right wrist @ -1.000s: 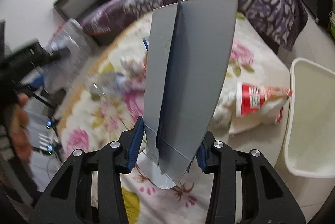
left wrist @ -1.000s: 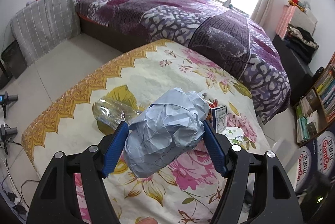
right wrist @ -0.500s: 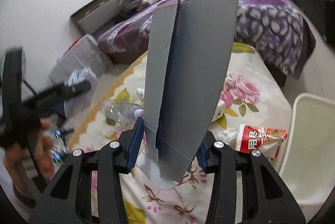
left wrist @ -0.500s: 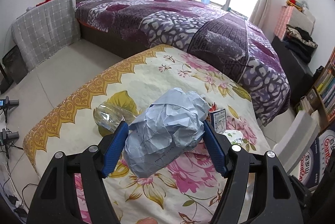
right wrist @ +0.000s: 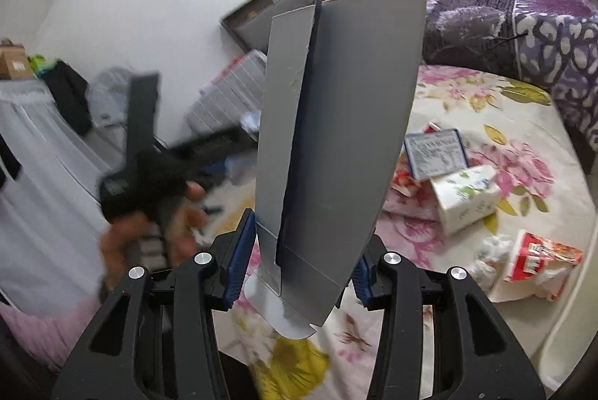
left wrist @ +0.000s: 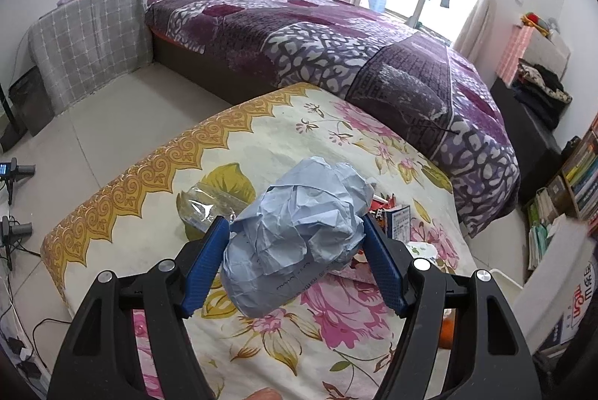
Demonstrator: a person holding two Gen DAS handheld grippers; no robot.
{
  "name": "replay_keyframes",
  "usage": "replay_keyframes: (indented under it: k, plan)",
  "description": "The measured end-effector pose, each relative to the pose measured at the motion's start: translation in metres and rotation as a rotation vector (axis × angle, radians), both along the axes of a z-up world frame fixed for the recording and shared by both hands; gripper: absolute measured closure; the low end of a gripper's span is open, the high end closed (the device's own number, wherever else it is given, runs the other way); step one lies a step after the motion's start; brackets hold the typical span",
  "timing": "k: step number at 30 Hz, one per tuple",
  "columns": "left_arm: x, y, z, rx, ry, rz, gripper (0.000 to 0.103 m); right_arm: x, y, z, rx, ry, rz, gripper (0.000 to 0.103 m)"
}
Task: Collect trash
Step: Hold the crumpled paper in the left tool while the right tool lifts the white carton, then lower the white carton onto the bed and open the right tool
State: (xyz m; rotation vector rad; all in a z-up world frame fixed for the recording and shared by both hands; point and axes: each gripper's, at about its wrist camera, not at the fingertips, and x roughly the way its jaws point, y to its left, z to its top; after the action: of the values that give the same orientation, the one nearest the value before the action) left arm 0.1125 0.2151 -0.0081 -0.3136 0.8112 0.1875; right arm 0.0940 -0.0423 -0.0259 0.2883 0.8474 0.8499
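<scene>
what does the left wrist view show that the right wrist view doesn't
Only the left wrist view shows the left gripper shut on a crumpled blue paper wad and a clear plastic bottle. Only the right wrist view shows the right gripper shut on a flattened grey carton and a red snack bag. Both show the floral tablecloth and a blue-edged box.

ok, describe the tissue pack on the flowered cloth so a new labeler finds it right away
In the right wrist view, find the flowered cloth in front of the purple bed. Right of the grey flattened box held upright in the right gripper, the tissue pack lies just below a blue-bordered carton. It is the only white soft block with green leaf print.
</scene>
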Motion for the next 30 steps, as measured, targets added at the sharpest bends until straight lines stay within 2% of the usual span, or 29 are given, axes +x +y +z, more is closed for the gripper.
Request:
replay_keyframes:
  k: [3, 7, 15, 18, 20, 23, 25, 30]
  plan:
    - [-0.001, 0.002, 0.000, -0.001, 0.002, 0.004, 0.033, 0.002, 0.005, -0.011, -0.029, 0.040, 0.002, 0.059]
    - [-0.001, 0.000, -0.002, 0.006, 0.009, -0.003, 0.033, 0.003, 0.015, -0.015, -0.096, 0.030, -0.011, 0.059]
    - [0.001, 0.000, -0.008, 0.013, 0.036, -0.007, 0.033, 0.010, 0.038, -0.073, -0.334, 0.154, -0.043, 0.057]
    - [0.003, 0.002, -0.011, 0.013, 0.049, -0.006, 0.033, 0.016, 0.043, -0.086, -0.385, 0.164, -0.057, 0.052]
    - [0.004, 0.003, -0.013, 0.008, 0.061, -0.002, 0.033, 0.025, 0.043, -0.088, -0.404, 0.162, -0.098, 0.038]
    - [0.006, 0.005, -0.015, -0.007, 0.073, -0.003, 0.033, 0.041, 0.041, -0.094, -0.407, 0.184, -0.152, 0.036]
    - [0.005, 0.006, -0.015, -0.005, 0.076, -0.002, 0.033, 0.051, 0.040, -0.100, -0.408, 0.193, -0.177, 0.030]
    - [0.006, 0.012, -0.018, -0.009, 0.086, 0.007, 0.033, 0.064, 0.052, -0.102, -0.418, 0.199, -0.188, 0.022]
